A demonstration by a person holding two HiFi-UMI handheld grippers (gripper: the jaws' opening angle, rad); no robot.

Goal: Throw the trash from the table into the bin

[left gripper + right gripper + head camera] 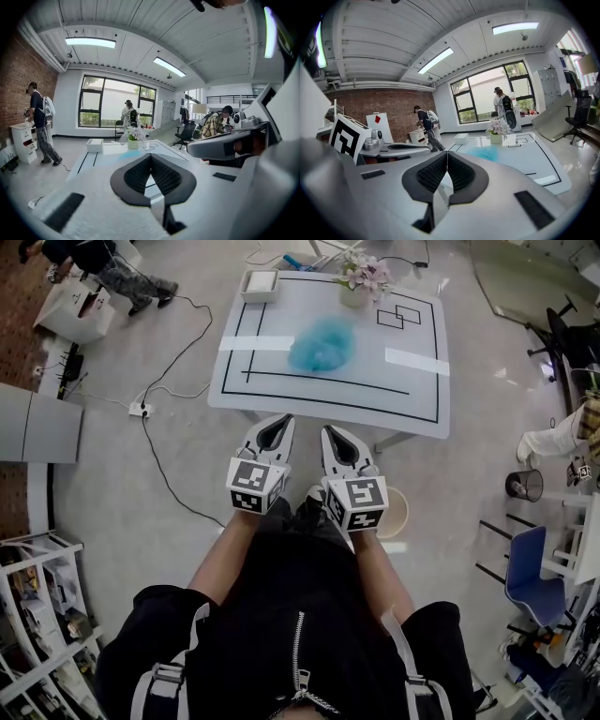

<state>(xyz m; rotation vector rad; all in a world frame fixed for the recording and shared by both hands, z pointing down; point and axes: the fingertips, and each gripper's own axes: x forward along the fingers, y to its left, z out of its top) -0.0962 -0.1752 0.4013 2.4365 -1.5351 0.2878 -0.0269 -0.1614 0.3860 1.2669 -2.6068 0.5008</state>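
Step in hand: the approach. You stand at the near edge of the bench with nothing picked up, so the task looks barely begun.
Left claw: closed, tips meeting, nothing between them. It points toward the bench.
Right claw: closed and empty too, just beside the left one and aimed the same way.
Trash: a pale blue, fluffy heap with soft, hazy edges. It looks like crumpled thin film or tissue, but you cannot tell the material from here.
Trash place: near the middle of the bench, inside the black-lined rectangle and between the two white strips. It is well apart from both claws.
Neighbours: a flower pot stands beyond the trash at the far edge, and a white tray sits at the far left corner. Neither touches the heap.
Bin: a pale round container on the floor by your right claw looks the likelier bin. A dark mesh basket stands well off to your right.
Next move: open one claw wide, reach over the near edge to the heap, and close deep into its bulk rather than on a loose fringe.
Handling guess: it is likely light and springy, so bits may trail or slip from a shallow grip. Stay clear of the flower pot as you lift away.
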